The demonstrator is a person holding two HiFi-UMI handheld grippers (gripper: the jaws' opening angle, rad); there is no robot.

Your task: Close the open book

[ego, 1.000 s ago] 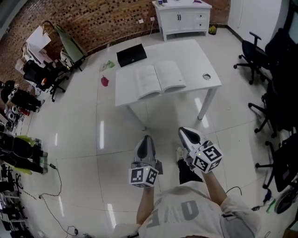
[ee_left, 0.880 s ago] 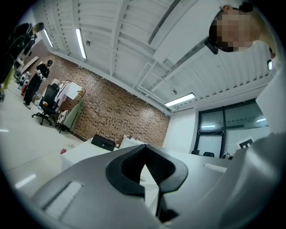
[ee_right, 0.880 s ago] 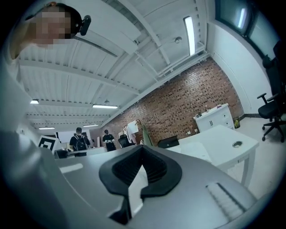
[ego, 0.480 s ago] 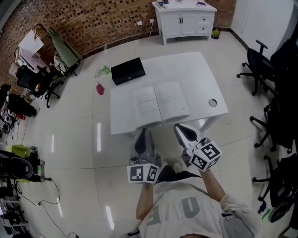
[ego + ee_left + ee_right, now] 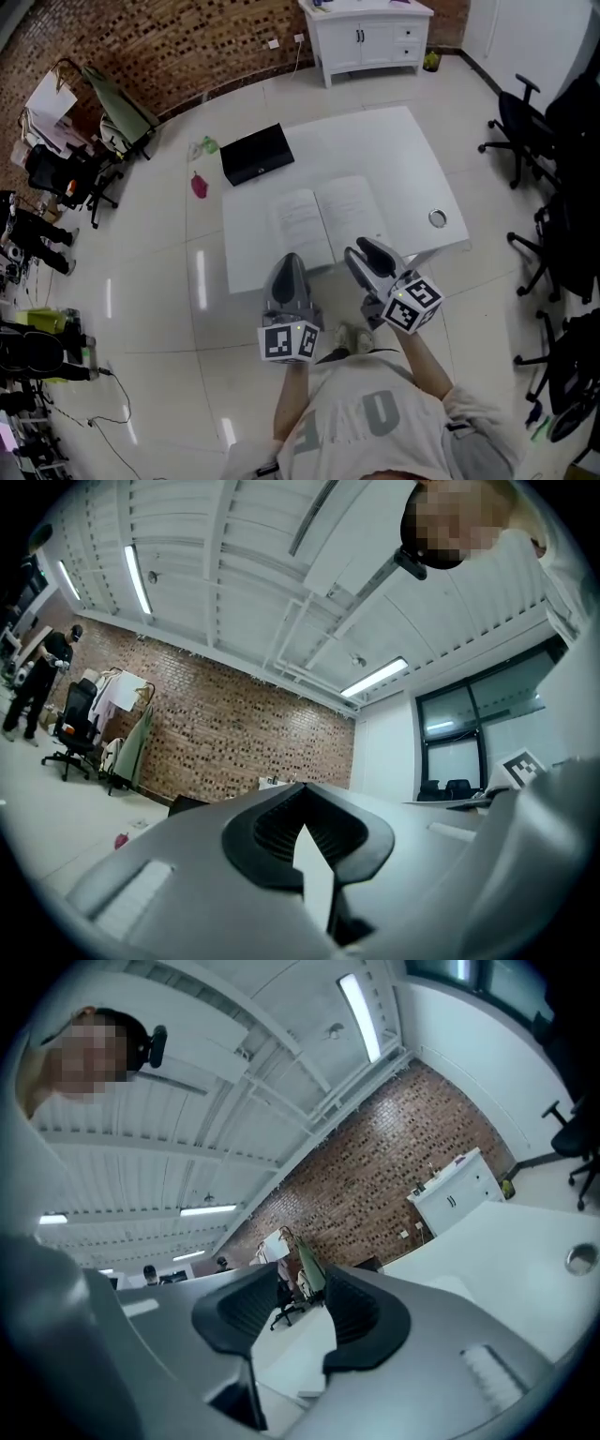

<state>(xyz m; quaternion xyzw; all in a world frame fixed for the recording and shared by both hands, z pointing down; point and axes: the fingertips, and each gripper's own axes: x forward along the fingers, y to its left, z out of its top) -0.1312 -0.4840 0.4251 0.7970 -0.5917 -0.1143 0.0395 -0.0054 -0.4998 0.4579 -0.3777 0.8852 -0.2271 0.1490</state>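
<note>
The pale tiled floor (image 5: 141, 244) takes most of the head view, with a brick wall (image 5: 187, 37) along its far side and a white cabinet (image 5: 366, 37) standing against that wall. In the middle stands the white worktop (image 5: 375, 141). Dark office chairs (image 5: 525, 122) stand on the floor beyond its right edge. The open book (image 5: 328, 220) lies flat on the worktop, pages up, close to the near edge and about midway between the left and right edges. A black case (image 5: 257, 154) lies at the far left corner of the worktop, well apart from the book. The left gripper (image 5: 292, 261) is held at the near edge, its tip in front of the left page; its jaws are pressed together at the tips and carry nothing. The right gripper (image 5: 362, 247) is beside it, its tip over the near edge of the right page; its jaws have just been opening and now stand spread, with nothing between them. Whether either gripper touches the book, I cannot tell. A small round metal thing (image 5: 437, 218) lies near the right edge of the worktop, apart from the book.
</note>
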